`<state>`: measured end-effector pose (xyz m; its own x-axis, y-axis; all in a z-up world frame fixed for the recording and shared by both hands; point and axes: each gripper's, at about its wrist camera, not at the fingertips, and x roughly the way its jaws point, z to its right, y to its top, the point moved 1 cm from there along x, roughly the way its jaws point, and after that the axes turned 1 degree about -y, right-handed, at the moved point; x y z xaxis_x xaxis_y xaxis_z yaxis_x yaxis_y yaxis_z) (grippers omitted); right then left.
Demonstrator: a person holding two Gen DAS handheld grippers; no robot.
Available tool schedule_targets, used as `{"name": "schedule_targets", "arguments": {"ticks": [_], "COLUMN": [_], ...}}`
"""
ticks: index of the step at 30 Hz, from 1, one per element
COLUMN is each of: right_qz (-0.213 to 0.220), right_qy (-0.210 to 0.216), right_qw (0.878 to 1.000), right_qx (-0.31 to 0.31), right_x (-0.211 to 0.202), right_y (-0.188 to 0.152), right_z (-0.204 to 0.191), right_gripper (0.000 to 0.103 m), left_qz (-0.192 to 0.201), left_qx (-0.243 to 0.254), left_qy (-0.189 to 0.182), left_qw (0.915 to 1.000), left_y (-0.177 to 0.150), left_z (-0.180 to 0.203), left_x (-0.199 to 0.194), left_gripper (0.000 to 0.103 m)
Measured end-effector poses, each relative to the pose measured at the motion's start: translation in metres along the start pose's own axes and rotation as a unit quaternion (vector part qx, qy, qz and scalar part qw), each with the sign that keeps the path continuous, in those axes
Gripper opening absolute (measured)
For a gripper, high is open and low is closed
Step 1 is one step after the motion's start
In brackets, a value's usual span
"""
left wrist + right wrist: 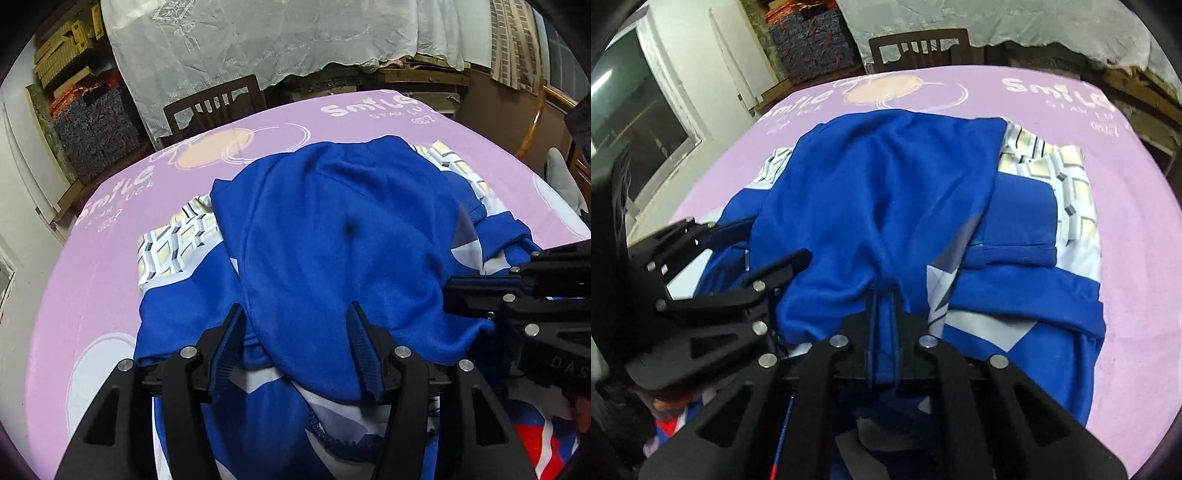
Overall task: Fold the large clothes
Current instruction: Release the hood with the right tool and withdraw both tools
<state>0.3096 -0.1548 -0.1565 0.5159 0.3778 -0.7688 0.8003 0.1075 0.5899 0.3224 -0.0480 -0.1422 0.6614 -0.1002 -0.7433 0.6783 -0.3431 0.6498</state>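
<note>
A large blue garment [332, 229] with white, grey and yellow patterned panels lies bunched on the pink sheet [110, 266]; it also shows in the right wrist view [879, 192]. My left gripper [295, 314] is open, its blue-padded fingers [364, 350] straddling a fold of the blue cloth near the front edge. My right gripper [884, 299] is shut on a pinched ridge of the blue cloth, and it appears from the side in the left wrist view [465, 295]. The left gripper shows at the left of the right wrist view [768, 243].
The pink sheet [1126, 221] with "Smile" print covers the table. A dark wooden chair [218, 103] stands behind the far edge, below a white lace cloth [277, 37]. Boxes [92, 122] are stacked at the far left. A window [635, 110] is on the left.
</note>
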Motion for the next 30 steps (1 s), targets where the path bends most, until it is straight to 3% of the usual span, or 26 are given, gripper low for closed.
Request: {"name": "schedule_targets", "arguments": {"ticks": [5, 11, 15, 18, 21, 25, 30], "right_qz": [-0.005, 0.039, 0.035, 0.017, -0.006, 0.007, 0.045], "right_qy": [0.02, 0.023, 0.021, 0.02, 0.002, 0.017, 0.02], "right_qw": [0.999, 0.999, 0.999, 1.0, 1.0, 0.999, 0.997], "right_qx": [0.024, 0.021, 0.01, 0.014, 0.023, 0.046, 0.056], "right_x": [-0.007, -0.058, -0.074, -0.067, -0.052, -0.06, -0.102], "right_y": [-0.003, -0.026, -0.049, -0.063, -0.074, -0.078, -0.093], "right_z": [0.006, 0.001, -0.007, -0.01, -0.006, 0.001, 0.01], "right_gripper": [0.008, 0.014, 0.018, 0.025, 0.026, 0.025, 0.029], "left_qz": [-0.004, 0.002, -0.037, -0.071, -0.064, -0.055, -0.016], "left_qx": [-0.015, -0.056, -0.052, -0.045, -0.05, -0.058, -0.063], "left_qy": [0.001, -0.047, -0.075, -0.062, -0.06, -0.039, -0.026], "left_qw": [0.9999, 0.9973, 0.9951, 0.9945, 0.9949, 0.996, 0.9975], "left_y": [0.001, -0.019, -0.045, -0.058, -0.06, -0.063, -0.078], "left_z": [-0.005, -0.024, -0.024, -0.022, -0.026, -0.032, -0.039], "left_x": [-0.008, -0.05, -0.054, -0.041, -0.038, -0.046, -0.085], "left_gripper": [0.059, 0.06, 0.068, 0.072, 0.075, 0.075, 0.075]}}
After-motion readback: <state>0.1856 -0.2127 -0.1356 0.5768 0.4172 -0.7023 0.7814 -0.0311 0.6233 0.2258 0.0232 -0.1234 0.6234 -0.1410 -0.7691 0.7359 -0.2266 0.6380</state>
